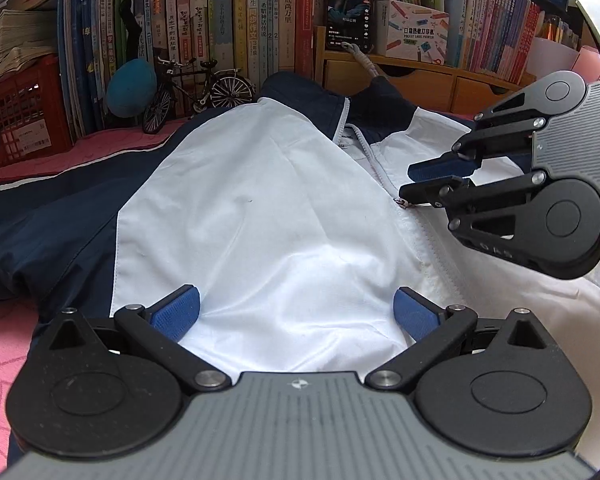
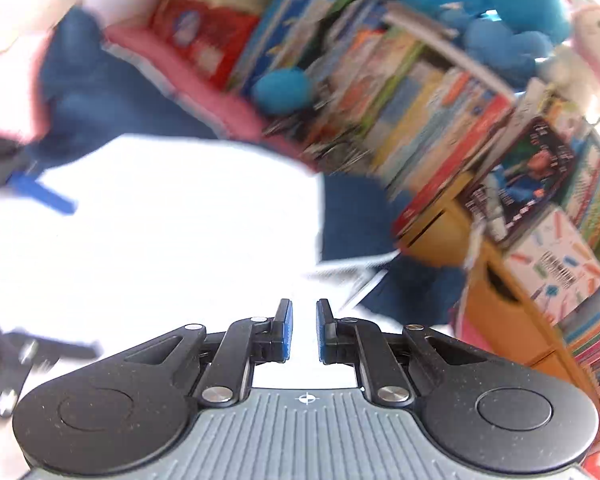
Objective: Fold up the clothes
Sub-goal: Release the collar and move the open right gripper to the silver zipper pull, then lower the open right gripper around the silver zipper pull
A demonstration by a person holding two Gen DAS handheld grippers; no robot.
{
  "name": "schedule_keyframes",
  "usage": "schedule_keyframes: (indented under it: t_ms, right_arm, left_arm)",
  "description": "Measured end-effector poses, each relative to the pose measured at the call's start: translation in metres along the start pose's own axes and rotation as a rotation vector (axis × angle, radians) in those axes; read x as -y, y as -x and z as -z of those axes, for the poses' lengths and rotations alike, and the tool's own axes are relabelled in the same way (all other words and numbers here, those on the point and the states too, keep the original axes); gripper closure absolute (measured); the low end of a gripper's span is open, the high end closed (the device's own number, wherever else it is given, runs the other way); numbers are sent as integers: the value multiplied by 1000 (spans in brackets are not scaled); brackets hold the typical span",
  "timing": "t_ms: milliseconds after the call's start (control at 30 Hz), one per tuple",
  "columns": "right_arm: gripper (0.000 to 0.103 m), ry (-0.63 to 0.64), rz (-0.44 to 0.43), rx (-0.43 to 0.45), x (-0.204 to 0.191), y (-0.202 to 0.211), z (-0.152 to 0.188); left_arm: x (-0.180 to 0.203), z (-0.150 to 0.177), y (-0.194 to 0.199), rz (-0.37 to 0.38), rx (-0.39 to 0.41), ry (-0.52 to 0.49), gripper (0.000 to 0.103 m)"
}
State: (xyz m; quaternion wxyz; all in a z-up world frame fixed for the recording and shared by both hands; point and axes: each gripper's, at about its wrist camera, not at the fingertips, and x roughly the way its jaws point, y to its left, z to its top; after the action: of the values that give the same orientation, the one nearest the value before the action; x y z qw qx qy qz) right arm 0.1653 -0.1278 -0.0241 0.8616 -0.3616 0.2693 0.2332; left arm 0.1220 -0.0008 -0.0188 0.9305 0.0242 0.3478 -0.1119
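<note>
left tongs (image 1: 296,310) – jaws wide apart | right tongs (image 2: 303,330) – jaws narrowly parted

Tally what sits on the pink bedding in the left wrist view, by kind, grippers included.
Jacket: 1
Model bicycle: 1
Blue egg-shaped ball: 1
Grippers: 2, left gripper wide open, right gripper nearly closed by the zip
Total: 5

one jacket (image 1: 260,208), two grippers, one model bicycle (image 1: 198,90), one red crate (image 1: 24,116).
</note>
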Motion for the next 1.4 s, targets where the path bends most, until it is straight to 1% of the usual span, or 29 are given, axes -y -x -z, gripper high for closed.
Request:
schedule_keyframes:
  t_ms: [67,200,267,367,433,467,500,567,633,667,700,733,767,800,833,933,967,1000,1033,1067,1100,1133,1200,1233,1267,1300,1400]
  right_arm:
    - [90,48,32,-12,-14,-1,4]
    - [90,59,97,-55,-17,-23,3]
    - [90,37,91,-56,-13,-22,1]
    - [88,-18,-29,-28,-5,2,1]
    - [88,-5,-69,-38,-7,12,2]
    - [88,-7,-93,-57,-9,14,4]
    - [88,-27,-120,-73,-8,15,5]
    - [88,-124,-184,-98,1,10,6]
    - [88,-253,-241,-107,15,5,6]
    - [85,-326,-279,-108,22,2,6]
    - [74,-400,-317,-109,30,-1,6]
    - [64,-395,-303,-100,32,-4,3]
    - [59,-382,-284,-91,33,-7,0]
    - [52,-369,-265,-81,34,-10,-4]
    - [51,-356,-246,-71,34,-14,-8]
    - [51,-316,-189,-42,37,-24,-18]
    - [52,-316,-167,-49,42,-30,-23]
    - [54,-317,-144,-57,47,-37,-29]
    - [64,-319,-121,-66,53,-44,-35]
    - [68,-283,-67,-93,54,-52,-38]
    - [71,-244,-10,-121,55,-61,-42]
    - [72,-210,23,-151,55,-68,-43]
    - [72,-196,-3,-197,55,-79,-43]
    - [72,-212,-75,-216,54,-81,-42]
    - [74,-209,-131,-208,51,-77,-41]
    - [80,-204,-183,-197,47,-73,-41]
    - [79,-120,-207,-199,34,-56,-35]
  left_arm:
    - [1,0,0,-4,-2,-5,0]
    - [1,0,0,-4,-3,-5,0]
    - [0,0,0,-4,-2,-4,0]
    - [0,0,-1,-3,-3,-4,0]
    - [0,-1,-1,-3,-2,-3,0]
    - [0,-1,-1,-1,-2,-1,0]
    - [0,-1,-1,0,-1,1,0]
    - [-1,-1,0,2,-1,2,0]
    - [0,-1,0,2,0,3,0]
    - [0,-1,0,2,0,3,0]
    - [0,-1,0,2,0,3,0]
    - [0,-1,0,3,0,3,0]
    - [0,-1,0,3,0,4,0]
    - [0,-1,0,4,0,5,0]
    - [-1,-1,1,5,1,6,0]
    - [-1,-1,0,7,2,9,0]
    - [-1,-1,1,8,2,10,0]
    - [-1,-1,1,9,3,11,0]
    - [-1,-1,1,10,3,12,0]
    - [-2,-1,1,11,4,14,0]
    - [-2,-1,1,12,4,15,0]
    - [-2,-1,2,14,5,16,0]
    - [-2,-1,2,15,6,19,0]
    - [-2,-1,2,17,6,21,0]
    - [-3,-1,3,19,7,23,0]
    - [-3,-1,3,21,8,25,0]
    - [-4,-2,3,25,10,30,0]
